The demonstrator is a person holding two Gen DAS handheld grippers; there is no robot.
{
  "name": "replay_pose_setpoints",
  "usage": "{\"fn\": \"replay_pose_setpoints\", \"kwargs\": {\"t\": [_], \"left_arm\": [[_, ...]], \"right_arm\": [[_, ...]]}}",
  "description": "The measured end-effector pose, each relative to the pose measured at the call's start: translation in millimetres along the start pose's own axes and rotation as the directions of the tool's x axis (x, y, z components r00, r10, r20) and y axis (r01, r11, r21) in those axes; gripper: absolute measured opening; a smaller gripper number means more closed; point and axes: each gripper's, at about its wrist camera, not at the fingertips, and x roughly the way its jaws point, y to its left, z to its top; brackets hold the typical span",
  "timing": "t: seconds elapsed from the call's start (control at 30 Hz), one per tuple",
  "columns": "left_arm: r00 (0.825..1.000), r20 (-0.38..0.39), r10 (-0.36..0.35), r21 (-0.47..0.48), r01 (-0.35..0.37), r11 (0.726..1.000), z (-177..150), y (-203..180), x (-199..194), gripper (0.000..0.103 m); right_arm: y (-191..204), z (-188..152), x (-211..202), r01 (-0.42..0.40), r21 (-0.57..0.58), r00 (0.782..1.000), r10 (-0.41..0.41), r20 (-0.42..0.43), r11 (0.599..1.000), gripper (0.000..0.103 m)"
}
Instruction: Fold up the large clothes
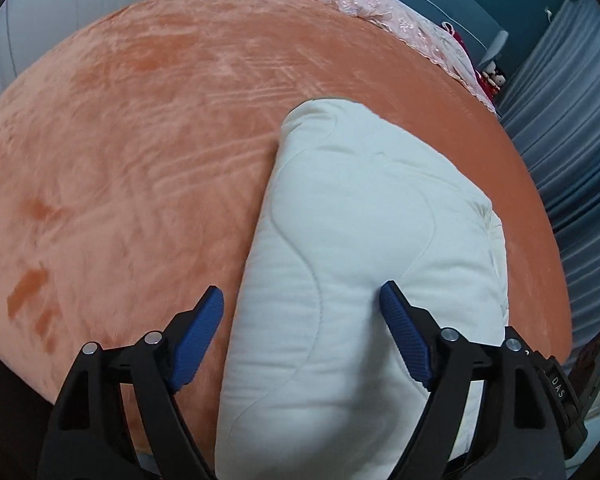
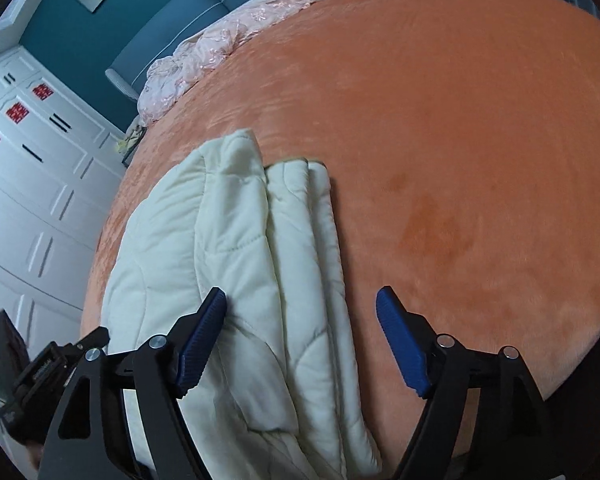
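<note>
Both tongs spread, nothing pinched, over folded white quilt on orange bed.
Left tongs (image 1: 300, 308) and right tongs (image 2: 300, 308) hang above the quilted comforter (image 1: 360, 240); bed cover (image 1: 140, 140) beyond. Fold looks near complete; next, probably re-grip an edge or square the bundle.

A folded cream quilt (image 2: 236, 264) is seen lying on an orange plush bed (image 2: 460, 120). The right claw (image 2: 300, 300) is held spread wide above it, nothing gripped. White cabinets (image 2: 32, 184) are seen at left.
</note>
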Motion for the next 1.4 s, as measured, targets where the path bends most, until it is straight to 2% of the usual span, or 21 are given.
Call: {"fn": "replay_pose_setpoints", "kwargs": {"t": [0.1,0.2,0.3,0.43,0.5,0.53,0.67,0.8,0.9,1.03,1.17,1.27,1.4], "left_arm": [[0.997,-0.049,-0.057,-0.053,0.055,0.997,-11.1,13.0,4.2,0.089],[0.980,-0.116,-0.159,-0.109,0.147,0.983,-20.9,17.6,14.7,0.093],[0.980,-0.119,-0.159,-0.103,0.147,0.984,-25.6,14.9,17.9,0.097],[0.982,-0.120,-0.145,-0.086,0.136,0.987,-26.6,8.0,17.6,0.098],[0.985,-0.115,-0.129,-0.062,0.122,0.991,-27.0,1.5,14.5,0.093],[0.987,-0.110,-0.120,-0.050,0.115,0.992,-26.3,-2.0,11.8,0.091],[0.995,-0.072,-0.075,0.051,0.079,0.996,-26.7,-18.5,-7.9,0.071],[0.999,-0.003,-0.049,0.166,0.049,0.985,-21.0,-41.0,-36.3,0.055],[0.995,0.062,-0.080,0.217,0.065,0.974,-8.7,-51.7,-61.7,0.052],[0.978,0.151,-0.143,0.264,0.100,0.959,12.3,-66.6,-92.5,0.049],[0.949,0.248,-0.196,0.294,0.119,0.948,43.4,-73.7,-116.6,0.049],[0.927,0.302,-0.225,0.305,0.130,0.943,71.8,-72.3,-124.3,0.049],[0.898,0.380,-0.224,0.343,0.088,0.935,105.2,-66.2,-122.2,0.049]], "right_arm": [[-11.1,-8.0,5.4,-0.049,0.078,0.997,0.054,-0.055,0.996,0.077],[-14.5,-14.7,11.4,-0.093,0.130,0.991,0.104,-0.081,0.987,0.077],[-13.8,-17.5,18.5,-0.120,0.156,0.985,0.136,-0.101,0.980,0.078],[-11.6,-18.5,29.8,-0.145,0.182,0.978,0.168,-0.120,0.973,0.078],[-9.2,-16.8,34.5,-0.148,0.179,0.976,0.173,-0.131,0.973,0.076],[-6.8,-15.9,35.4,-0.149,0.171,0.975,0.173,-0.136,0.974,0.072],[7.5,-8.0,26.0,-0.147,0.092,0.977,0.159,-0.140,0.985,0.042],[21.9,-0.4,4.4,-0.142,0.039,0.985,0.145,-0.098,0.989,0.033],[36.3,10.7,-16.2,-0.155,-0.004,0.987,0.154,-0.043,0.988,0.030],[71.3,31.2,-47.4,-0.161,-0.122,0.985,0.168,0.048,0.979,0.027],[116.0,59.8,-66.5,-0.150,-0.247,0.974,0.186,0.130,0.957,0.027],[142.8,82.7,-63.2,-0.162,-0.295,0.962,0.217,0.163,0.942,0.027],[175.8,102.3,-43.0,-0.154,-0.357,0.952,0.235,0.196,0.921,0.027]]}}
